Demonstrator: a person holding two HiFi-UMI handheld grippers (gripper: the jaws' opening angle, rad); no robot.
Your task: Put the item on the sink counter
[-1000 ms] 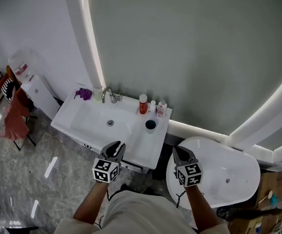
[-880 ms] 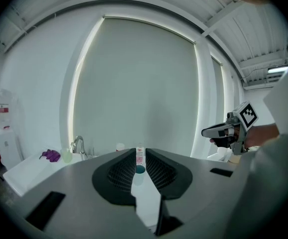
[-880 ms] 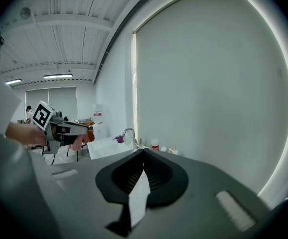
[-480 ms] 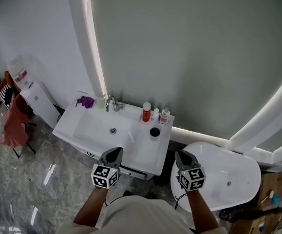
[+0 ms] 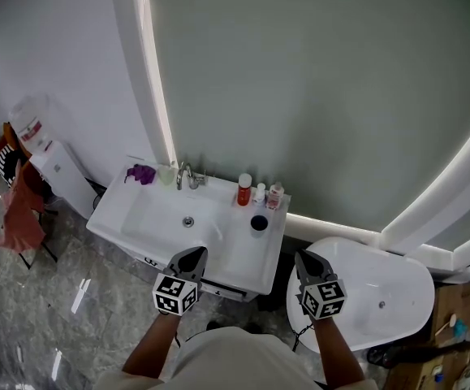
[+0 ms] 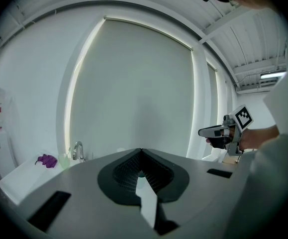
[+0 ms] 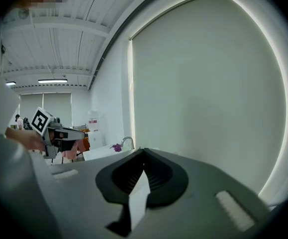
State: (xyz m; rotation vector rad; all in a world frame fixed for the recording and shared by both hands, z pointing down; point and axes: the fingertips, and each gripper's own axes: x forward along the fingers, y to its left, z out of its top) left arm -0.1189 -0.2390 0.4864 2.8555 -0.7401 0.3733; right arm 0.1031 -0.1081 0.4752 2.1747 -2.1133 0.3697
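In the middle of the head view there is a white sink counter (image 5: 236, 252). A small dark round pot (image 5: 258, 223) sits on the right part of it, just in front of a red bottle (image 5: 243, 189) and two little white bottles (image 5: 267, 193). The tap (image 5: 186, 175) is at the back of the sink. A green cup (image 5: 166, 173) and a purple thing (image 5: 142, 172) are to the left of the tap. The left gripper (image 5: 192, 253) is low in the picture, over the front edge of the counter. Its jaws are closed tight and hold nothing. The right gripper (image 5: 303, 257) is lower right, beside the counter and over the edge of a white tub (image 5: 413, 276). Its jaws are closed too, with nothing in them. Both grippers are well apart from the pot.
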